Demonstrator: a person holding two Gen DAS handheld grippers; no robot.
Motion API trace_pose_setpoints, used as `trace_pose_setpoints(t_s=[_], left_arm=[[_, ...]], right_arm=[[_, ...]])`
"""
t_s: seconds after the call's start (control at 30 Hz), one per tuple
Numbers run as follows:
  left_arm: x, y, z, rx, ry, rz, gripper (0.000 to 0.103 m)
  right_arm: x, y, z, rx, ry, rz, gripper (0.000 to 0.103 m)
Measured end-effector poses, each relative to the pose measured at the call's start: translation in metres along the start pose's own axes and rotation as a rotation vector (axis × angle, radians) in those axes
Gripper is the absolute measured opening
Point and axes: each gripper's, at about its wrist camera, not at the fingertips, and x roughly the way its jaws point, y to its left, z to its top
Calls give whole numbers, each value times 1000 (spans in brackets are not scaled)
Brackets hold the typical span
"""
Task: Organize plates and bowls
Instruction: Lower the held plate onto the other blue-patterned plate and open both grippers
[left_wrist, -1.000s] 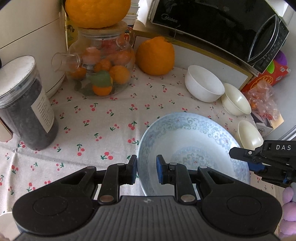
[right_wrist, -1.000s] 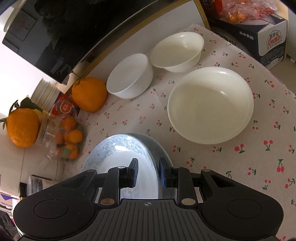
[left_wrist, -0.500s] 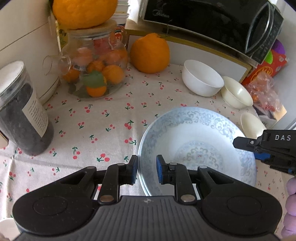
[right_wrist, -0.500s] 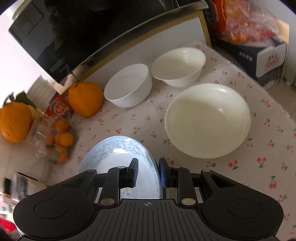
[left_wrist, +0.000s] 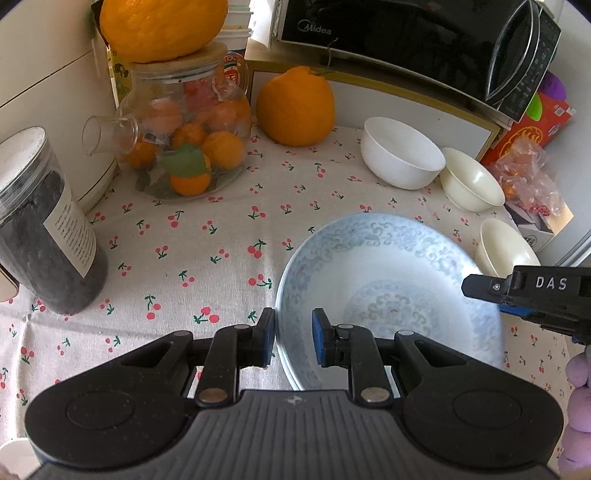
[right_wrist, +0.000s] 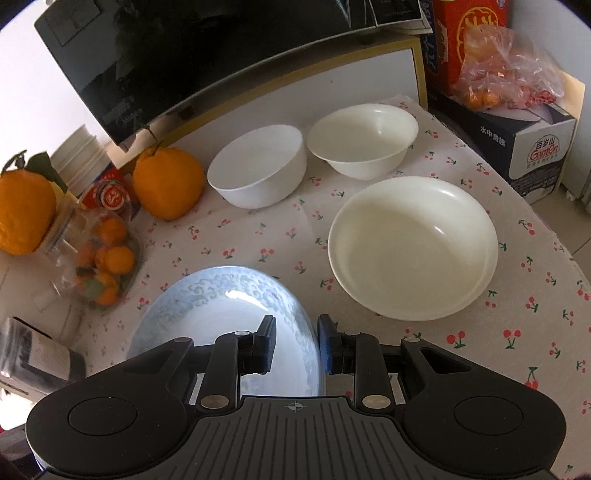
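Note:
A blue-patterned plate (left_wrist: 391, 288) is held tilted above the cherry-print cloth (left_wrist: 207, 251) by both grippers. My left gripper (left_wrist: 293, 341) is shut on its near left rim. My right gripper (right_wrist: 295, 345) is shut on its right rim, and its body shows in the left wrist view (left_wrist: 532, 291). The plate also shows in the right wrist view (right_wrist: 221, 314). A cream plate (right_wrist: 412, 245) lies to the right of it. A white bowl (right_wrist: 258, 171) and a cream bowl (right_wrist: 364, 140) stand behind.
A black microwave (left_wrist: 406, 40) sits on a shelf at the back. A large orange (left_wrist: 295, 107), a glass teapot of small oranges (left_wrist: 181, 147) and a dark jar (left_wrist: 40, 236) stand at the left. A box with bagged fruit (right_wrist: 517, 118) is at the right.
Both grippers have kept hold of the blue plate and lifted it a little, with the views pulling back slightly. The bowls and cream plate have not moved.

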Motion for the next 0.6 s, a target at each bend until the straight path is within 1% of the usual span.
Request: trace_pose_setpoints(t_s=[0.03,0.23,0.3,0.37,0.4,0.43,0.47,0.5,0.53,0.6], left_arm=[[0,0,0,-3,1,-2,19],[-1,1,1,-14,0,-19,20],[-2,0,0,-10,-2,-28,27],[-4,-2,-1,1,-7,-29,29],[-5,-3,-1,8,-7,-28,34],[-5,-4,-1,16,-8,-27,37],[-6,-5,-2,21,-9,-26,44],[-8,-5,-3,25,-13,-23,51],[-9,-5,-3,28,-16,-19,53],[-13,-5,-3,34,-20,-22,62]], right_arm=[[0,-1,0,3,0,9,27],[-2,-3,2,0,3,29,27],[-3,-3,2,-2,4,39,31],[-5,-4,2,-4,3,57,42],[-7,-3,2,-8,0,62,46],[-8,-3,2,-13,-3,65,54],[-10,-2,2,-22,-8,69,59],[-11,-1,3,-30,-10,70,61],[-13,0,3,-39,-11,72,65],[-16,0,2,-47,-11,76,69]])
